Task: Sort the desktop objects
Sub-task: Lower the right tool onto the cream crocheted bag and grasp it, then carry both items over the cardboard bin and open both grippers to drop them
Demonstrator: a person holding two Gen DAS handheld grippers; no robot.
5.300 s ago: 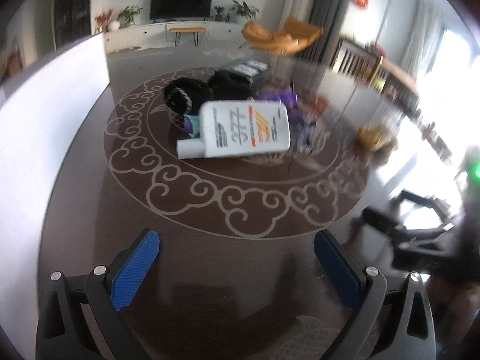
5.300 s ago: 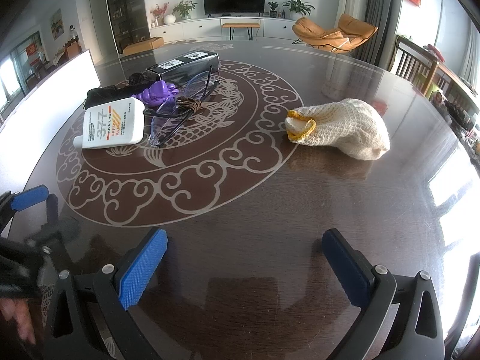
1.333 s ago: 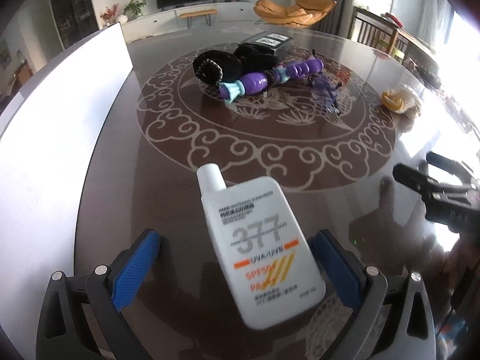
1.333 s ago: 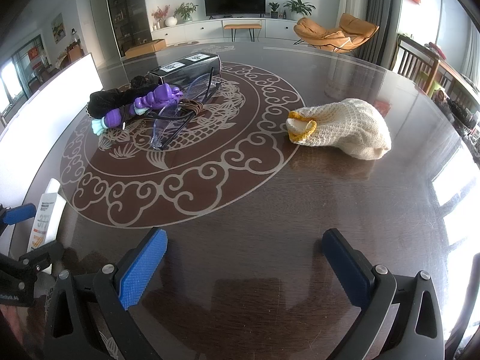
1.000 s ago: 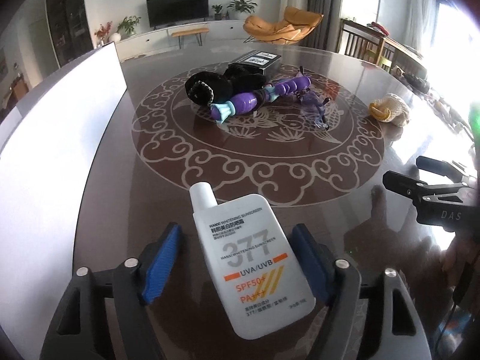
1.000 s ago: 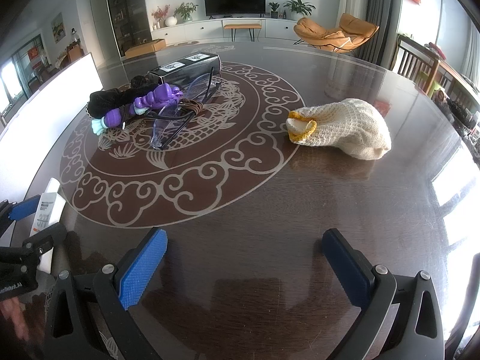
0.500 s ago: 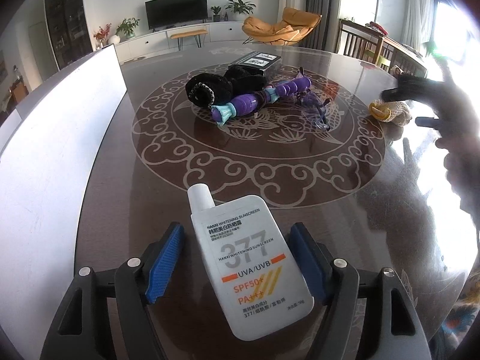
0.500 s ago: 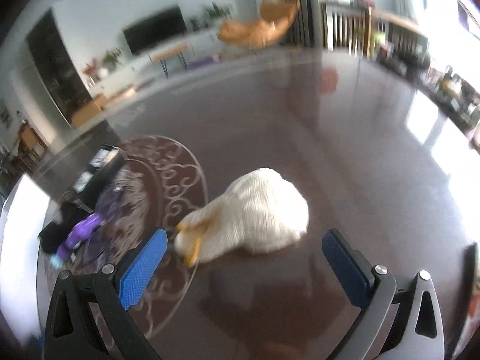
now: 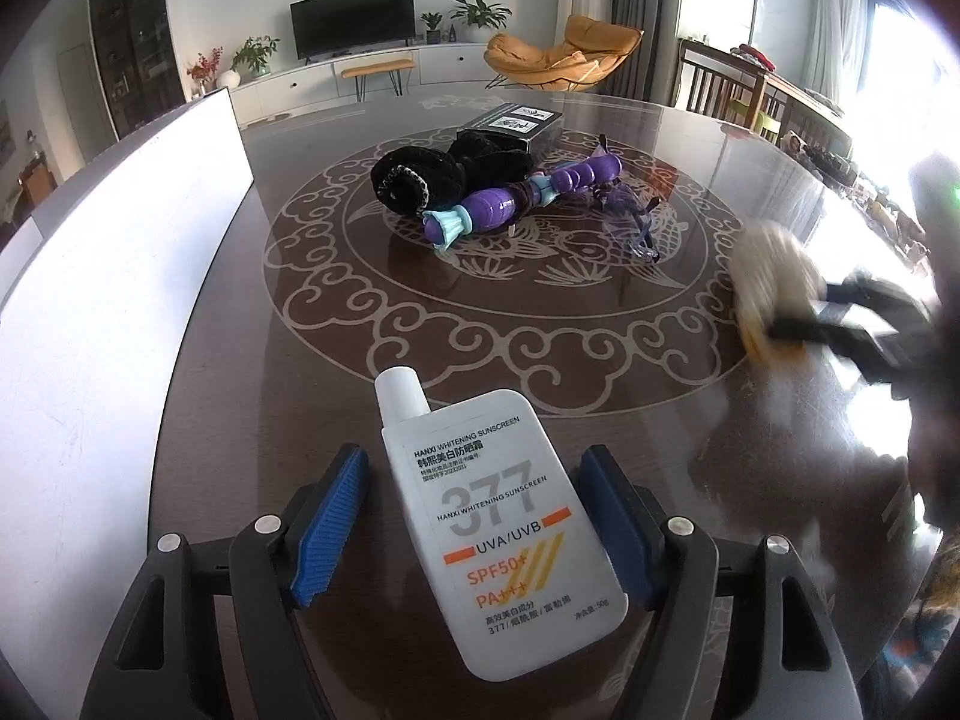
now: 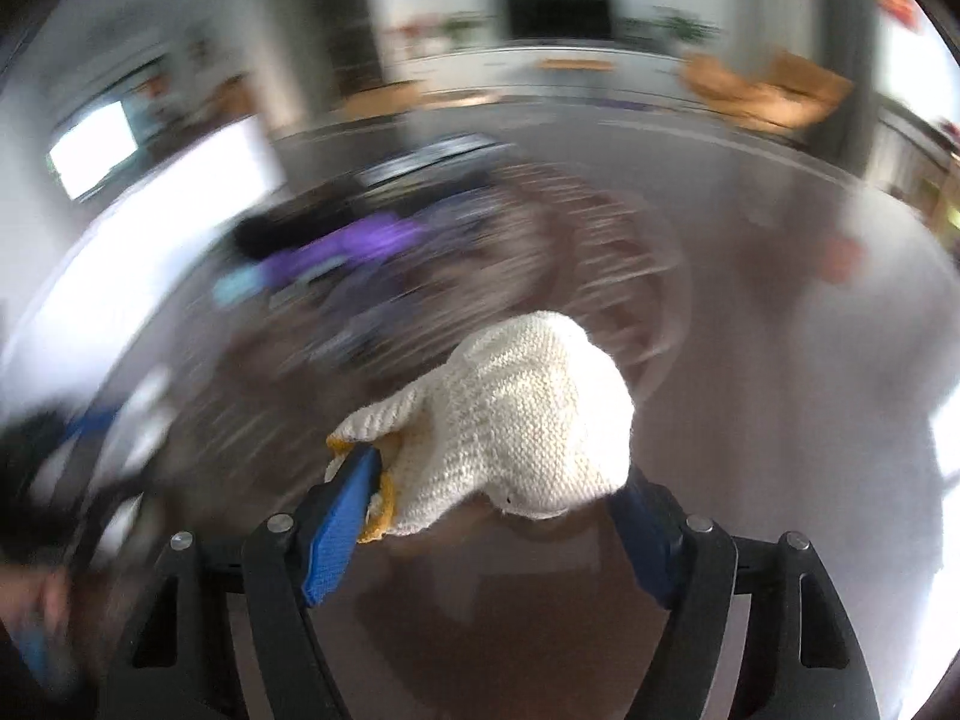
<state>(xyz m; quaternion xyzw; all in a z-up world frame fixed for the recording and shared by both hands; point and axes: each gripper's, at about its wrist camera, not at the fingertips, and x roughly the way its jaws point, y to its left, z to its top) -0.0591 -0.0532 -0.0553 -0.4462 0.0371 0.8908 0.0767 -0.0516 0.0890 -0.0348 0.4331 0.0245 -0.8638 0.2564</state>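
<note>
dark round table [image 9: 600, 432] with a pale scroll pattern carries one sunscreen bottle [image 9: 492, 534] lying between the left gripper [image 9: 474, 516]'s parted blue pads, a gap at each side. one knitted pouch [image 10: 516, 420] sits clamped in the right gripper [image 10: 498, 516]. mid-table lie one purple toy [image 9: 510, 204], one black plush [image 9: 432, 177], one pair of glasses [image 9: 630, 213], one dark box [image 9: 510, 123]; one tv [image 9: 353, 18] and one orange chair [image 9: 558, 57] behind.

A television [image 9: 352, 20] and orange lounge chair [image 9: 558, 57] stand beyond the table.

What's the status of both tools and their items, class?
Left tool straddling the sunscreen bottle, pads not visibly touching. Right tool shut on the knitted pouch, view blurred. Nothing blocking either.
</note>
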